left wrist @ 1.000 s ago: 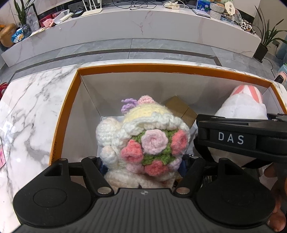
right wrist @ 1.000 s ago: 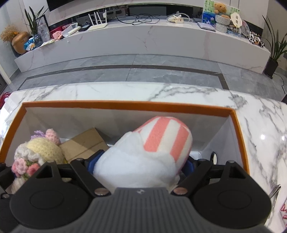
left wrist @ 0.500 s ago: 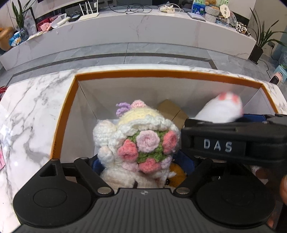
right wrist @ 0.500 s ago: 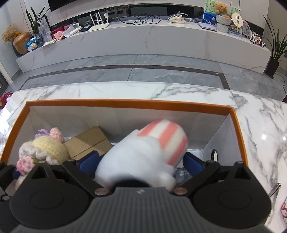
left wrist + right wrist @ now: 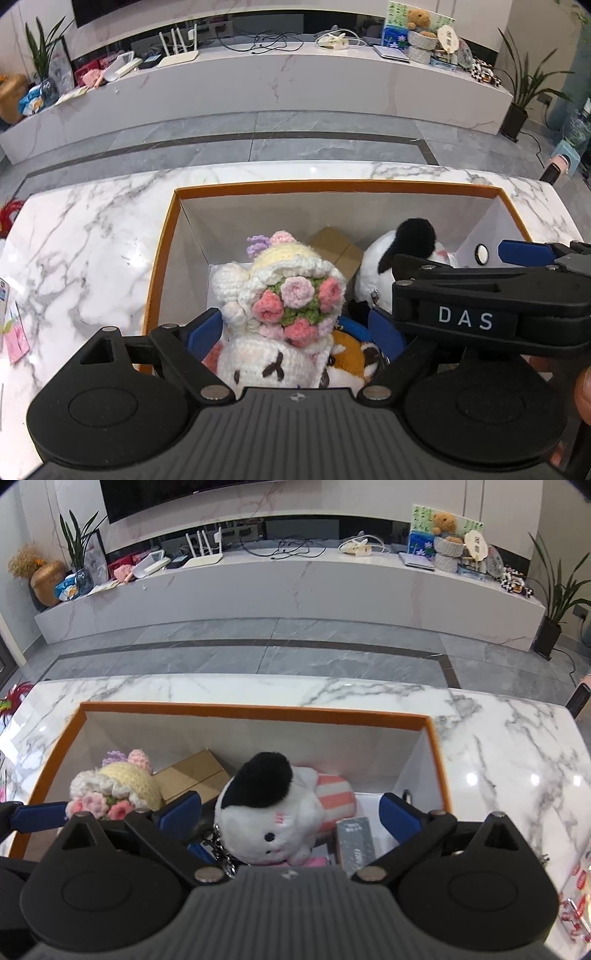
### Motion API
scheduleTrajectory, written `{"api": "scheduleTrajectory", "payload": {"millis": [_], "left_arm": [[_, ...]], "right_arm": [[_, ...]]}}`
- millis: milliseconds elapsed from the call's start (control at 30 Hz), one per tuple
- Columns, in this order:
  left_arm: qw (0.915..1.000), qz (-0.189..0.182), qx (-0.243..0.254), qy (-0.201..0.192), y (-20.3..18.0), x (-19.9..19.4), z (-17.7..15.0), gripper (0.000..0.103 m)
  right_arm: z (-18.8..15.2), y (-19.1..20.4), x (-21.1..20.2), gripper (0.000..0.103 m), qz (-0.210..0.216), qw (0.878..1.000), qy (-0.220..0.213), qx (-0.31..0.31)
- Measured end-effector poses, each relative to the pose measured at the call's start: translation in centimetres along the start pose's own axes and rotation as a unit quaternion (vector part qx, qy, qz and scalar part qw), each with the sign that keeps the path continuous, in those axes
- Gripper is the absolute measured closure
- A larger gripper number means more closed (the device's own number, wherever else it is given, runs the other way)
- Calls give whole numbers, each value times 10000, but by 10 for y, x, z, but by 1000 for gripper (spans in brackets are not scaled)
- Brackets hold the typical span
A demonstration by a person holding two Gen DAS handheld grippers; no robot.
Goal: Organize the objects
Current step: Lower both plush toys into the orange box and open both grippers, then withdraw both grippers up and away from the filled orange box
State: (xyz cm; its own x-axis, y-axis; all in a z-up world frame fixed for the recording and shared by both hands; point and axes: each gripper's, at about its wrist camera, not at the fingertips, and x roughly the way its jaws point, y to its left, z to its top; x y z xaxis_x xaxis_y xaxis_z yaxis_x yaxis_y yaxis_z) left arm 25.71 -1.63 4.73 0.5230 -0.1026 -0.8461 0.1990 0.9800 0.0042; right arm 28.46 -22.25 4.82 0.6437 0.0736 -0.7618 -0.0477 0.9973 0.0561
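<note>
A white-lined box with an orange rim (image 5: 162, 258) (image 5: 255, 710) stands on the marble table. In it lies a crochet doll with a pink flower bouquet (image 5: 291, 295) (image 5: 110, 794). My left gripper (image 5: 295, 332) hangs just above the doll, open, its blue pads clear of it. A white plush with a black ear and a pink-striped part (image 5: 273, 812) (image 5: 399, 251) lies face up to its right. My right gripper (image 5: 288, 812) is over that plush with its jaws opening, the plush loose between them. In the left wrist view only its black body and one blue finger (image 5: 524, 251) show.
A brown cardboard box (image 5: 336, 247) (image 5: 192, 775) lies at the back of the bin, an orange plush (image 5: 354, 358) at the front, a small grey box (image 5: 356, 842) on the right. Pink cards (image 5: 16, 332) lie on the table (image 5: 92, 258) to the left.
Both grippers went from shut on their toys to open and rose a little. The crochet doll settled into the box. The white plush dropped and tipped over, now showing its face and black ear.
</note>
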Motion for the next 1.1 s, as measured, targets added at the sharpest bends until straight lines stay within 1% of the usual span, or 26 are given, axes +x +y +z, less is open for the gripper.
{"api": "scheduleTrajectory", "payload": {"millis": [133,333,533,600,667,767,867,1000,1100], "left_arm": [[9999,-51,102,-67,-2,-14,-4,1],[9992,-9,209,-349,-6,-41,-20,2],[9973,189,396,-589,-10,-68,-41,2],[9973,223,247,-657,-6,-74,-50,2],[9975,147,88,-685,0,-81,-59,2],[9975,100,-64,-693,6,-89,-73,2],[9964,220,-223,-789,8,-94,-87,2],[9956,321,-249,-841,9,-100,-98,3],[9947,261,-392,-909,13,-106,-105,3]], "right_arm": [[-6,3,-20,1,-146,9997,-178,74],[-22,10,-59,1,-387,9977,-546,124],[-50,14,-96,1,-564,9941,-852,355],[-53,23,-106,1,-643,9942,-850,158],[-58,29,-116,1,-731,9931,-911,84],[-70,34,-130,1,-717,9921,-1009,177],[-84,39,-138,1,-768,9908,-1069,322],[-101,37,-142,1,-672,9887,-1124,733],[-103,35,-143,1,-720,9878,-1123,807]]}}
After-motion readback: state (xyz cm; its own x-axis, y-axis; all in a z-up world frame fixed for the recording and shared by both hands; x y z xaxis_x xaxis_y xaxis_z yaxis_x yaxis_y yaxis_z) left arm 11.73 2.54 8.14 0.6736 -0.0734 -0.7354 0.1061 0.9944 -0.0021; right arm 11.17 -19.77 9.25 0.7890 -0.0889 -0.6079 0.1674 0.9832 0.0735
